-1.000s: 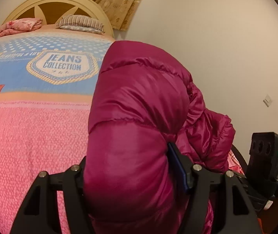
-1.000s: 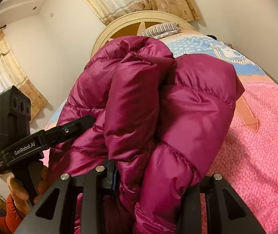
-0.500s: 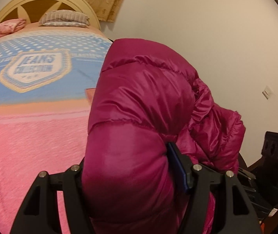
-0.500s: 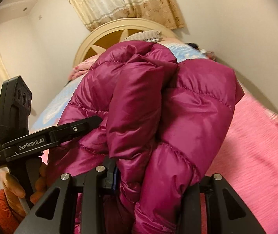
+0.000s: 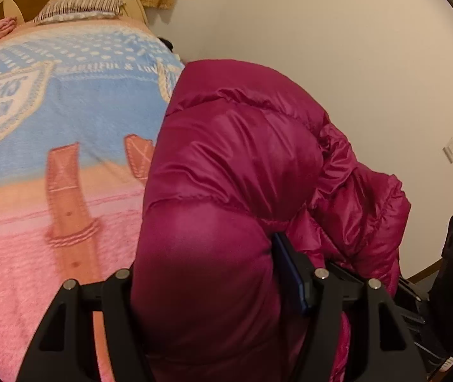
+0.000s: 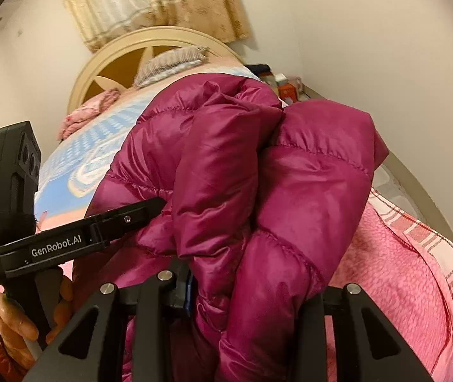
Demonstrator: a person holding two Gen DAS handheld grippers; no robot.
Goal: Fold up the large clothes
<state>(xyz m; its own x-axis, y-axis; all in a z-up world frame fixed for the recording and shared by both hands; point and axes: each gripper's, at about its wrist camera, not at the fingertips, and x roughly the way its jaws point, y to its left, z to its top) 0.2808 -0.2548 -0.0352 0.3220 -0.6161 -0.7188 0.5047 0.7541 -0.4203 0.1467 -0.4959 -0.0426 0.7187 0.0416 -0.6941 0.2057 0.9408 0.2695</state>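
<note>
Left hand-held gripper (image 5: 207,286) and right hand-held gripper (image 6: 252,289) each clamp a bunched magenta down jacket (image 5: 242,165) above the bed (image 5: 35,222).

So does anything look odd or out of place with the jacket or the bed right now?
Nothing damaged or spilled. The magenta puffer jacket is just a bunched, unfolded lump, clamped in both the left gripper and right gripper above the bed blanket.
</note>
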